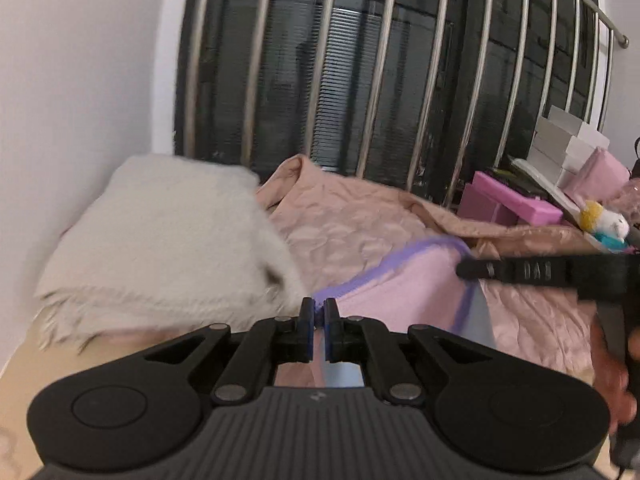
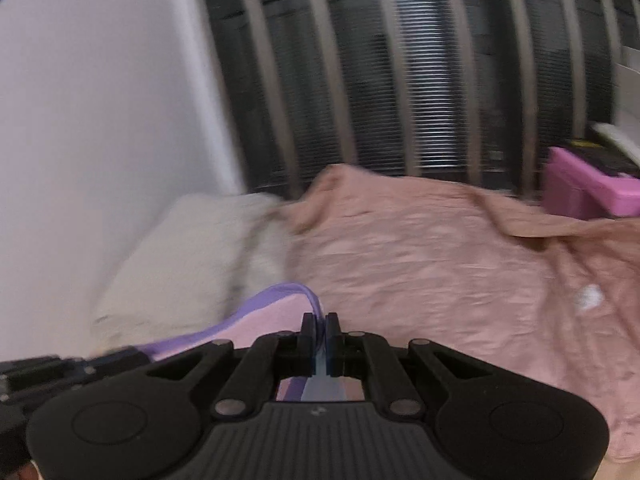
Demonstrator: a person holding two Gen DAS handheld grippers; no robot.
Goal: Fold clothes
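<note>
A light pink garment with a purple hem [image 1: 404,284] is held up between both grippers over the bed. My left gripper [image 1: 319,309] is shut on its purple edge. The right gripper [image 1: 466,270] reaches in from the right and pinches the same hem further along. In the right wrist view my right gripper [image 2: 319,322] is shut on the pink garment [image 2: 276,312] at its purple edge, and the left gripper [image 2: 72,364] shows blurred at the lower left. The garment's lower part hangs hidden below both grippers.
A crumpled peach-pink bedspread [image 1: 344,216] covers the bed. A folded cream fuzzy blanket [image 1: 160,236] lies at the left against the white wall. Metal window bars [image 1: 376,64] stand behind. Pink boxes [image 1: 508,200], white boxes [image 1: 568,140] and a plush toy [image 1: 604,220] crowd the right.
</note>
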